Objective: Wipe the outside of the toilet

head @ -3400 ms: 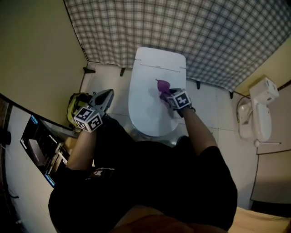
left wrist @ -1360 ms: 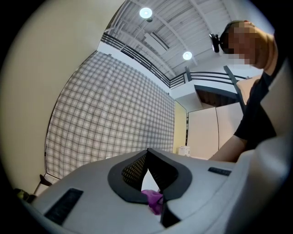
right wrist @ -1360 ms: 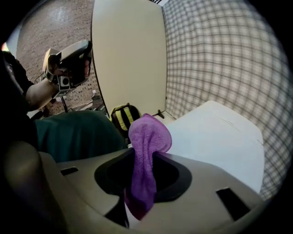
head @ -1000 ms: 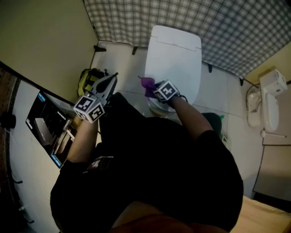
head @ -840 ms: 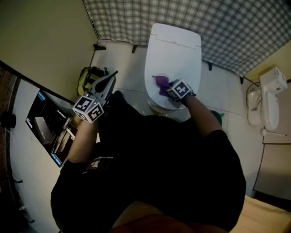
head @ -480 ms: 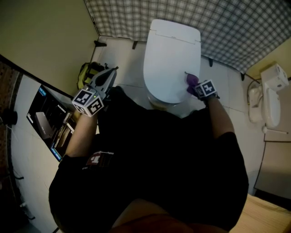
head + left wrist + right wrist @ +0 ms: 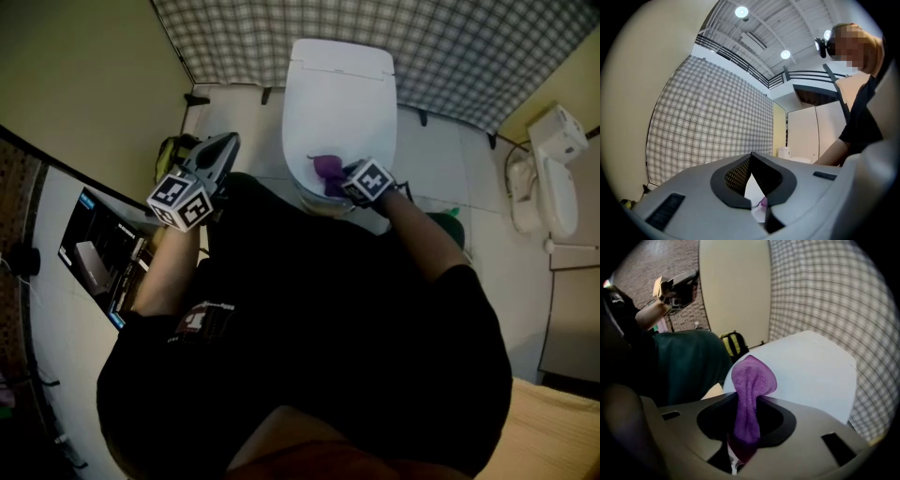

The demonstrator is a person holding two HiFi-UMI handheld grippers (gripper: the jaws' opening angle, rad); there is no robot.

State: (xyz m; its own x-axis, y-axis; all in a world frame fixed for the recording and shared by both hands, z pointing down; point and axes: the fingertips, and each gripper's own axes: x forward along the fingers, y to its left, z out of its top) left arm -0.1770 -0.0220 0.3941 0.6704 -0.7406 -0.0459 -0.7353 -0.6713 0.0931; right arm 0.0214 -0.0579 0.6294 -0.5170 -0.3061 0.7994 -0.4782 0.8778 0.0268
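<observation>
Toilet (image 7: 339,103), closed, mid-wipe: purple cloth (image 7: 750,385) clamped in right gripper (image 7: 746,437) jaws, laid on its top near the front edge. Left gripper (image 7: 223,150) jaws closed, empty, held aside. Likely left to do: sides and base.

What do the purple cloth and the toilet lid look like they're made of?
Purple cloth: soft, matte fabric, probably microfibre or terry; a fine fuzzy nap shows and it folds limply.
Toilet lid: smooth white surface with an even, faint sheen, likely moulded plastic, though the look alone does not rule out ceramic.
</observation>
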